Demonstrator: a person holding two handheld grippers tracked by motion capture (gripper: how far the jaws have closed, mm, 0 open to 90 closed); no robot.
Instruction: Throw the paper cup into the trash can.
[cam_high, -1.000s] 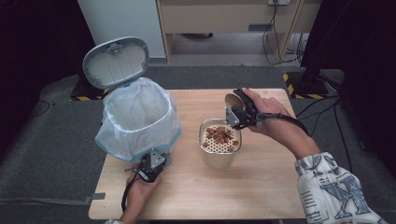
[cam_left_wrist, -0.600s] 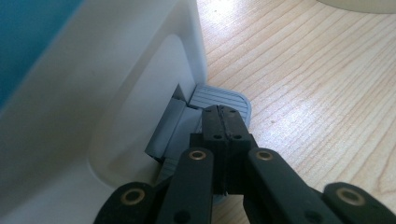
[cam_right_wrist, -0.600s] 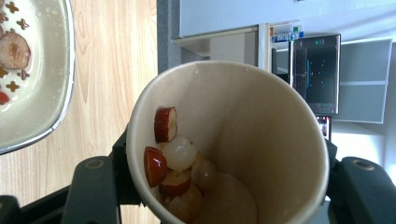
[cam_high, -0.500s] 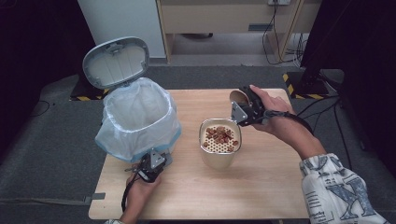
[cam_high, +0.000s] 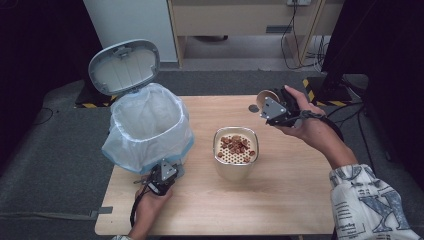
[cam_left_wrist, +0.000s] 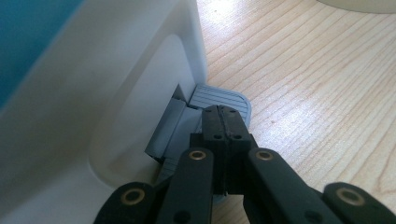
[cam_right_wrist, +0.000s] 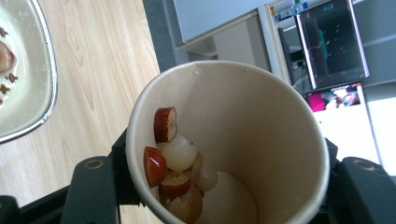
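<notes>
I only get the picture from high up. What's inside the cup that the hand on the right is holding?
Observer: The right gripper is shut on a paper cup, and the right gripper view looks into it: red and pale fruit pieces stick to one side.
Operator: Is the other gripper grabbing the bin?
Observer: No. In the left gripper view the left gripper has its jaws shut with nothing between them, and their tips rest on the bin's grey pedal.
Operator: Is the bin open?
Observer: Yes, the lid stands up behind the bin; the pedal sits at the foot of its white wall.
</notes>
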